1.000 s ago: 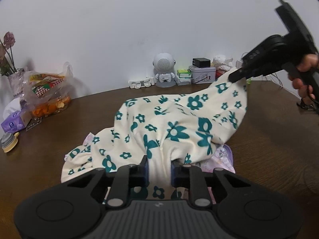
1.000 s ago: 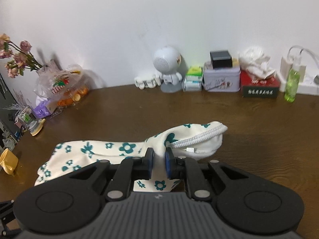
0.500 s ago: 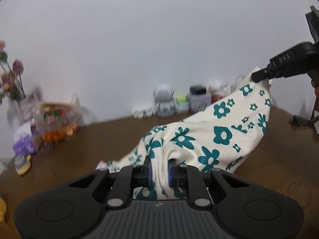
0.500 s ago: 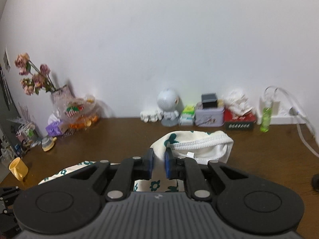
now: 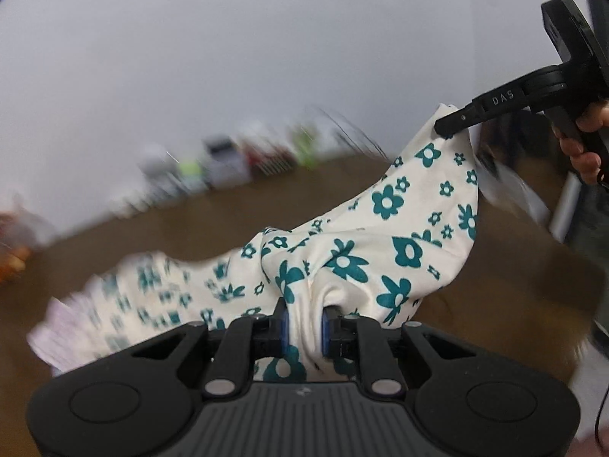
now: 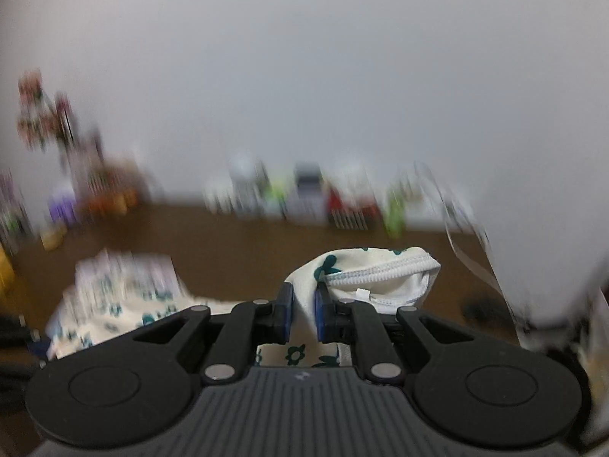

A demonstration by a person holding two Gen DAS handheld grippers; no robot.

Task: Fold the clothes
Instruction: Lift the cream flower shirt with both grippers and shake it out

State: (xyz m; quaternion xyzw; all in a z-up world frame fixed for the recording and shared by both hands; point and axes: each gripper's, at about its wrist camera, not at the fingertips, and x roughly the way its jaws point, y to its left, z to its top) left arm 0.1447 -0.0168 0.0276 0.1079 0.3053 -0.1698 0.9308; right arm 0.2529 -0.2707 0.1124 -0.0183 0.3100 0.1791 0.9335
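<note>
A cream garment with teal flowers (image 5: 380, 236) hangs stretched in the air above the brown table (image 5: 190, 228). My left gripper (image 5: 304, 327) is shut on a bunched fold of it. My right gripper (image 5: 443, 131) shows at the upper right of the left wrist view, shut on the garment's upper corner. In the right wrist view my right gripper (image 6: 303, 314) pinches the cloth beside a ribbed hem (image 6: 380, 270). The garment's lower end (image 6: 125, 297) trails blurred toward a pale lilac cloth (image 5: 57, 327) on the table.
A blurred row of small boxes, a white toy robot and a green bottle (image 6: 304, 198) stands along the wall. Flowers in a vase and a snack bag (image 6: 57, 152) are at the far left. A white cable (image 6: 468, 228) hangs at the right.
Both grippers have lifted the garment higher off the table and swung to the right. The background is now motion-blurred. Both grips are unchanged.
</note>
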